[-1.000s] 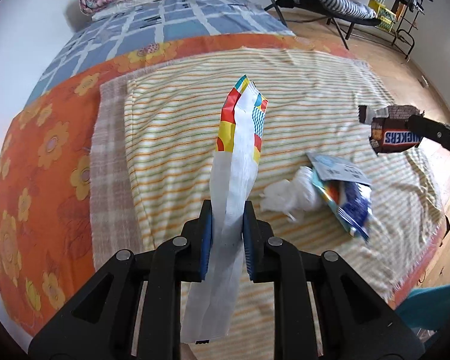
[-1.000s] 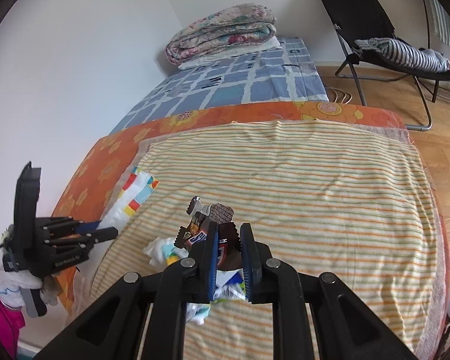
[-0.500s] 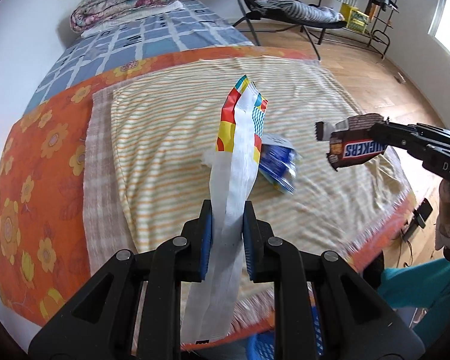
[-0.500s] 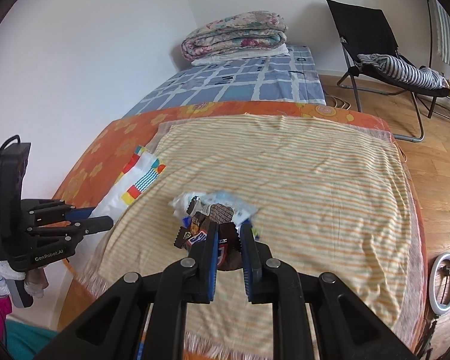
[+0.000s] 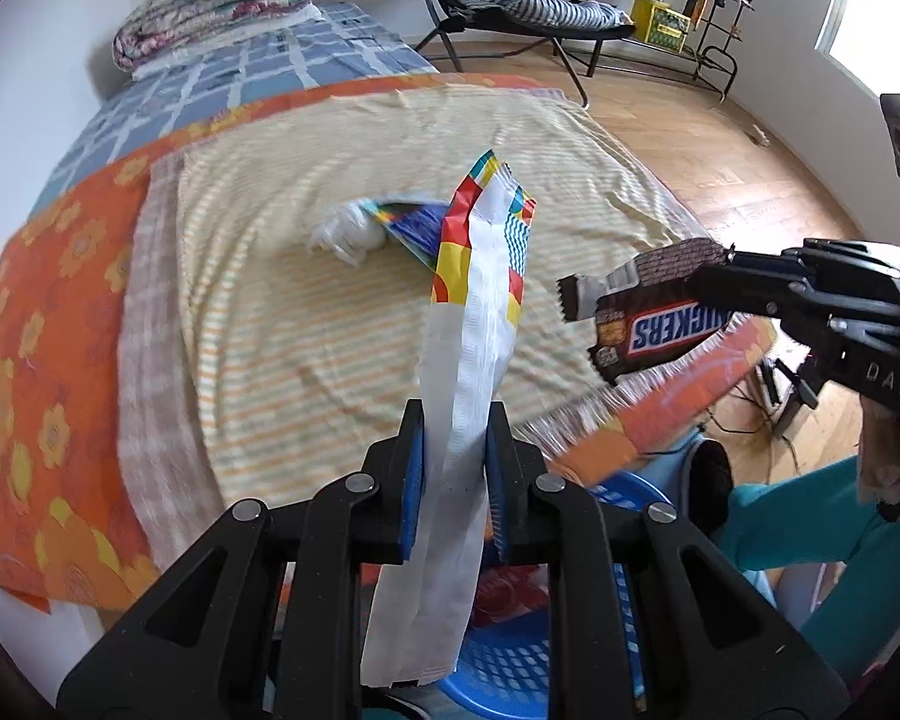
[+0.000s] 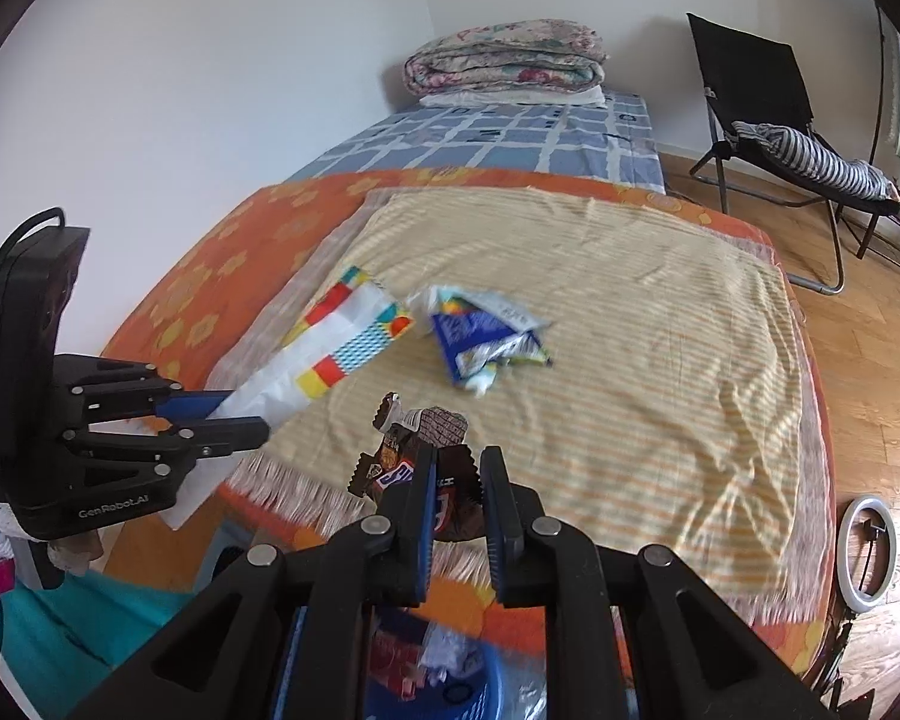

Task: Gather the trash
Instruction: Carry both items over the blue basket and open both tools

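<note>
My left gripper is shut on a long white wrapper with a colourful patterned end; the same wrapper and left gripper show at the left of the right wrist view. My right gripper is shut on a brown Snickers wrapper, also seen as the Snickers wrapper in the right gripper at the right of the left wrist view. A blue wrapper and white crumpled tissue lie on the striped blanket. A blue basket sits below the bed's edge, under both grippers.
The bed carries an orange flowered cover and folded quilts at its far end. A black folding chair stands on the wooden floor to the right. A white ring light lies on the floor. Teal-clad legs are near the basket.
Both grippers have pulled back from the middle of the bed to its near edge with their wrappers; the blue basket has come into view below them.
</note>
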Tool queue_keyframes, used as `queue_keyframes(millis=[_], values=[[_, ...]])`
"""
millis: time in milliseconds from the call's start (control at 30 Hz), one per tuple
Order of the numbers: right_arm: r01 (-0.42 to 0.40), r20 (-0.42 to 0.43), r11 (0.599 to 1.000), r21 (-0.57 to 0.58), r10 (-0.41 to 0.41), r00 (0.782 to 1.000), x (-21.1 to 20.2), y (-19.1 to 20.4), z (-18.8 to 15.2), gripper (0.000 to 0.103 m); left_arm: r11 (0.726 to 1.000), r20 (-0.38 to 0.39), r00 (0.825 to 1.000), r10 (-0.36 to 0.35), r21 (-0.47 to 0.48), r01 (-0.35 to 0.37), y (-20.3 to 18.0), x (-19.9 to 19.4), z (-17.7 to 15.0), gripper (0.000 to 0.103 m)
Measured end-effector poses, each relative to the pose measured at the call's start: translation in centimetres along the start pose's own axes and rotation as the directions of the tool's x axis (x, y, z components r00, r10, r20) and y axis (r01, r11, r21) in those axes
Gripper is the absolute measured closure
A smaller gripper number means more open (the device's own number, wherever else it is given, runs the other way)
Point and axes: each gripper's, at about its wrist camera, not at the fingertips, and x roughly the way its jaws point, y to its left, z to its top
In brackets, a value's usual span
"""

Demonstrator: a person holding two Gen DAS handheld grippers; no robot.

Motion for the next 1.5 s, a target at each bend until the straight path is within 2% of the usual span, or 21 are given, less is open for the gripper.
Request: queue_keyframes(millis=[367, 700, 1200, 1267, 1367, 1400, 1467, 1500], values=[[-0.018, -0.05, 1.0, -0.024, 0.017, 0.999, -0.9, 2.0, -5.1, 0.09, 0.998, -0.016, 0.999, -0.036, -0.047, 0.035, -1.4, 0.1, -4.4, 0.086], [-0.022, -0.128, 1.0, -0.003, 0.021, 0.992, 0.0, 1.8, -9.9, 0.09, 0.999, -0.043, 0.998, -0.036, -0.006, 0.035, -3.5, 0.7, -6.8, 0.086], [-0.025, -0.201, 0.999, -0.043, 0.016, 0.979, 1.2, 3.0, -13.4, 0.087, 0.999, -0.091, 0.995, -0.044, 0.014, 0.045, -4.9, 1.8, -9.4, 0.086], [-0.027, -0.206, 0.998, -0.051, 0.016, 0.978, 1.3, 3.2, -13.6, 0.084, 0.999, -0.097, 0.994, -0.045, 0.009, 0.046, -4.8, 1.9, -9.5, 0.086], [-0.03, -0.214, 0.998, -0.06, 0.016, 0.977, 1.6, 3.4, -13.9, 0.075, 0.999, -0.109, 0.993, -0.049, 0.004, 0.049, -4.6, 2.2, -9.6, 0.083], [-0.03, -0.218, 0.998, -0.063, 0.016, 0.976, 1.7, 3.5, -13.9, 0.074, 0.999, -0.114, 0.992, -0.048, 0.004, 0.049, -4.6, 2.3, -9.6, 0.08], [-0.028, -0.221, 0.997, -0.065, 0.013, 0.975, 1.9, 3.6, -14.0, 0.06, 0.999, -0.119, 0.992, -0.044, 0.002, 0.044, -4.6, 2.5, -9.7, 0.067], [-0.026, -0.22, 0.998, -0.065, 0.011, 0.975, 1.9, 3.6, -14.0, 0.055, 0.999, -0.122, 0.992, -0.044, 0.002, 0.044, -4.6, 2.5, -9.7, 0.064]])
